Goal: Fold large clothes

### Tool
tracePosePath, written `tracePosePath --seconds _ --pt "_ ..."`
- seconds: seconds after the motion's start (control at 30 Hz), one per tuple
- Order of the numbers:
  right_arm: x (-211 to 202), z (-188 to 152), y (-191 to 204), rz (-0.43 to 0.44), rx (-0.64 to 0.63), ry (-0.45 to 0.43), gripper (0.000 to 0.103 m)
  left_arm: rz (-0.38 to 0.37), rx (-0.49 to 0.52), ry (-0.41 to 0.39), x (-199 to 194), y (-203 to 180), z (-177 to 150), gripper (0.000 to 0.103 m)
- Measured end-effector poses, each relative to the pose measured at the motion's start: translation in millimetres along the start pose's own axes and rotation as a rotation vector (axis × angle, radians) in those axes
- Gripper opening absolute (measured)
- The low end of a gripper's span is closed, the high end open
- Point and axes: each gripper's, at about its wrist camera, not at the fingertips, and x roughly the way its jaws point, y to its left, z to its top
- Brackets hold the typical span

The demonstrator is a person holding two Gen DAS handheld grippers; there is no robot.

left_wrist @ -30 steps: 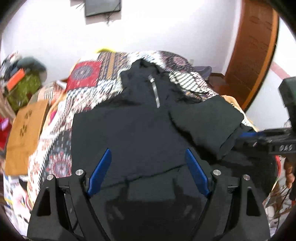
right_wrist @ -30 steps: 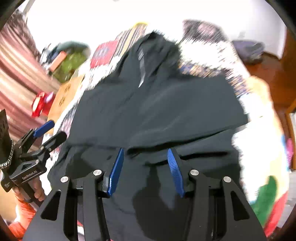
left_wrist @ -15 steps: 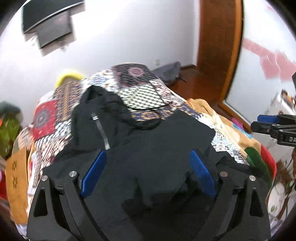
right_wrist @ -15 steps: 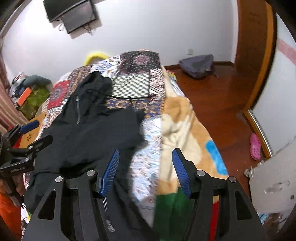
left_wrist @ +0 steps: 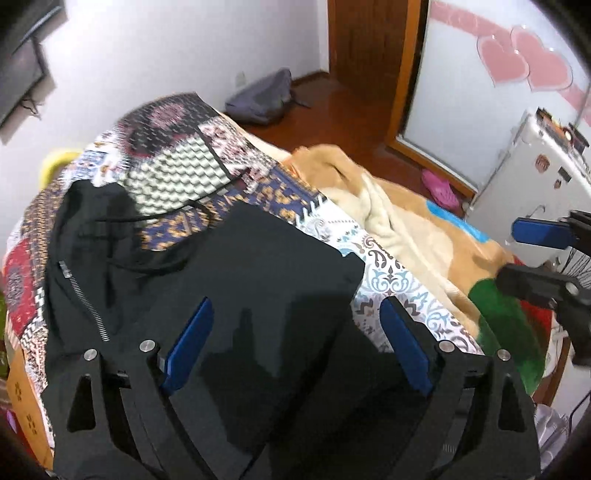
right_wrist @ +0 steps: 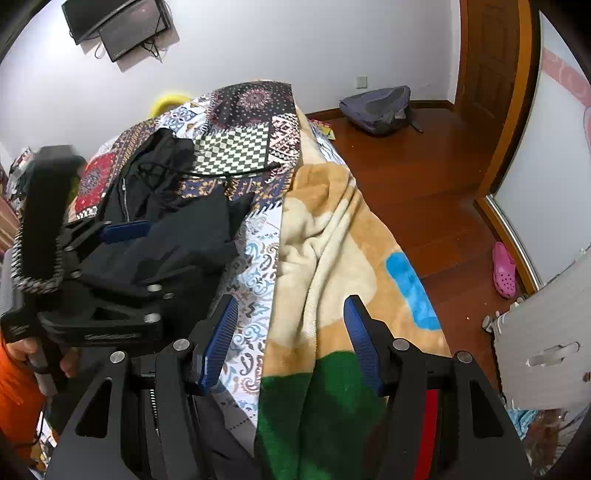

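Note:
A large black zip hoodie (left_wrist: pixel 258 266) lies spread on the patterned bedspread (left_wrist: pixel 173 147), hood toward the far wall, its drawstring trailing over the checked patch. My left gripper (left_wrist: pixel 295 339) is open and empty, hovering over the hoodie's lower body. My right gripper (right_wrist: pixel 291 339) is open and empty, over the beige and green blanket (right_wrist: pixel 332 236) to the right of the hoodie (right_wrist: pixel 184 236). The right gripper's fingers (left_wrist: pixel 539 232) show at the right edge of the left wrist view. The left gripper's body (right_wrist: pixel 92 295) shows at the left of the right wrist view.
A grey backpack (right_wrist: pixel 376 107) lies on the wooden floor by the wall. A pink clog (right_wrist: pixel 504 269) sits near the sliding door. A white appliance (left_wrist: pixel 535 173) stands at the bed's right. A TV (right_wrist: pixel 118 22) hangs on the wall.
Both grippers have swung to the right. The right gripper has left the hoodie and now hangs over the blanket. The left gripper still hovers over the hoodie, now nearer its right edge.

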Motion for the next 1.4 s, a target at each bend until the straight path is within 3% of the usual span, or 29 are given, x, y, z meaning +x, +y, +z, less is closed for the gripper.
tracePosePath --seconds 0.2,0.27,0.37,0.53,0.7,0.93,1.07,1.23,1.4 --pt "7 0 -3 0.018 0.018 0.021 0.056 -0.070 -0.033 0.085 32 -4 4 0.054" --pt "8 0 -1 0.026 0.017 0.024 0.056 -0.099 -0.044 0.073 32 -2 2 0.034" --pt "8 -1 3 0.043 0.013 0.018 0.056 -0.139 -0.067 0.014 12 6 1 0.018" --pt "9 4 16 0.062 0.004 0.014 0.056 -0.113 -0.106 -0.117 -43 31 0 0.016" --pt "7 11 37 0.090 -0.021 -0.002 0.056 -0.034 -0.182 -0.259 -112 77 -18 0.015" --pt "12 16 77 0.113 -0.076 -0.007 0.056 0.090 -0.317 -0.392 -195 152 -90 0.014" --pt "18 12 98 0.130 -0.090 0.003 0.056 0.118 -0.418 -0.366 -200 190 -144 0.014" --pt "26 5 120 0.141 -0.102 0.030 0.056 0.107 -0.561 -0.275 -174 226 -206 0.013" --pt "31 1 137 0.122 -0.138 0.058 0.056 0.097 -0.642 -0.248 -158 242 -248 0.012"
